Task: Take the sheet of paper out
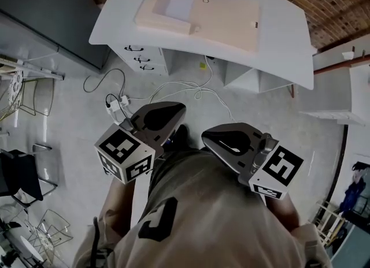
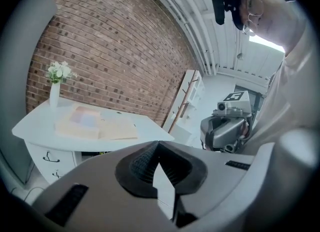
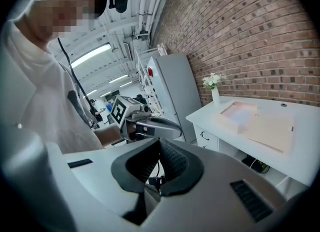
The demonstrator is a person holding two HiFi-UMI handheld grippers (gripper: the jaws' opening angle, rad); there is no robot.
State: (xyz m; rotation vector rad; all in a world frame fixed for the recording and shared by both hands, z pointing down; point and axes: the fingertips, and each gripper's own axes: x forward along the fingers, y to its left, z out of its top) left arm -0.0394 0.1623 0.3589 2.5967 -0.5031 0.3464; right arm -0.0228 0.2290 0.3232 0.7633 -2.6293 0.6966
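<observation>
1. The left tool [image 1: 180, 110] is just left of centre in the head view. Its dark pads are pressed together at the tips, with nothing pinched.
2. The right tool [image 1: 207, 137] is just right of centre. Its jaws are also closed tight and empty.
3. Both are close to the person's body, well apart from the white tabletop [image 1: 277, 41] at the top of the frame.
4. The sheet of paper [image 1: 180, 4], pale, lies in the left half of a beige folder [image 1: 228, 24] on that tabletop.
5. A vase of white flowers [image 2: 55, 92] stands at the tabletop's corner, at the left of the left gripper view.
</observation>
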